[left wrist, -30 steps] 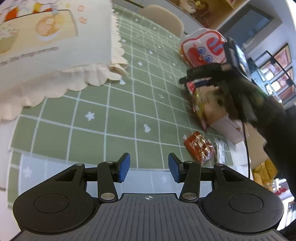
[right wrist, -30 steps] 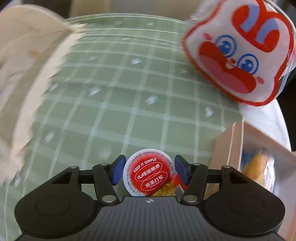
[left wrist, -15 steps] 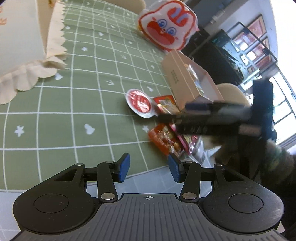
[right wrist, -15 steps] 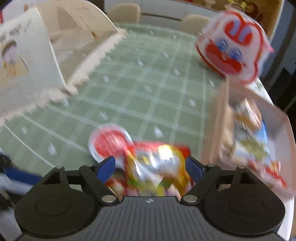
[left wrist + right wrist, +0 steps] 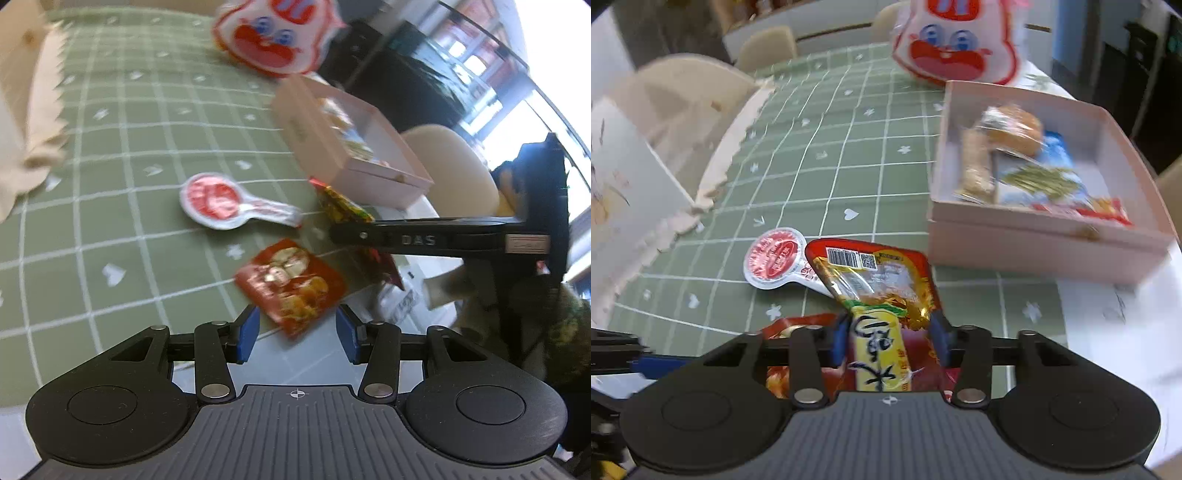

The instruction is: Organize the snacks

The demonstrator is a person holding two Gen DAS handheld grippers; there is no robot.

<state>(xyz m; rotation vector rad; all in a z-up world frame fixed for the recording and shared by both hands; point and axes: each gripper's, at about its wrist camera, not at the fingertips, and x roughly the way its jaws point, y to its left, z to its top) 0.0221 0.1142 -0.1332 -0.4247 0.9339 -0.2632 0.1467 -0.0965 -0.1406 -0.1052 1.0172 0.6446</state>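
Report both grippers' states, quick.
Left gripper: open, holding nothing.
Right gripper: jaws have just been closing, now shut on the red and yellow snack packet.

Black ribbed gripper (image 5: 297,334) body, blue pads, silver screws, dark patterned sleeve (image 5: 565,332)

You get bright daylight from the blown-out window (image 5: 554,92) at right; both fisheye views bend at the edges, with motion blur smearing the tablecloth (image 5: 849,155) and snacks
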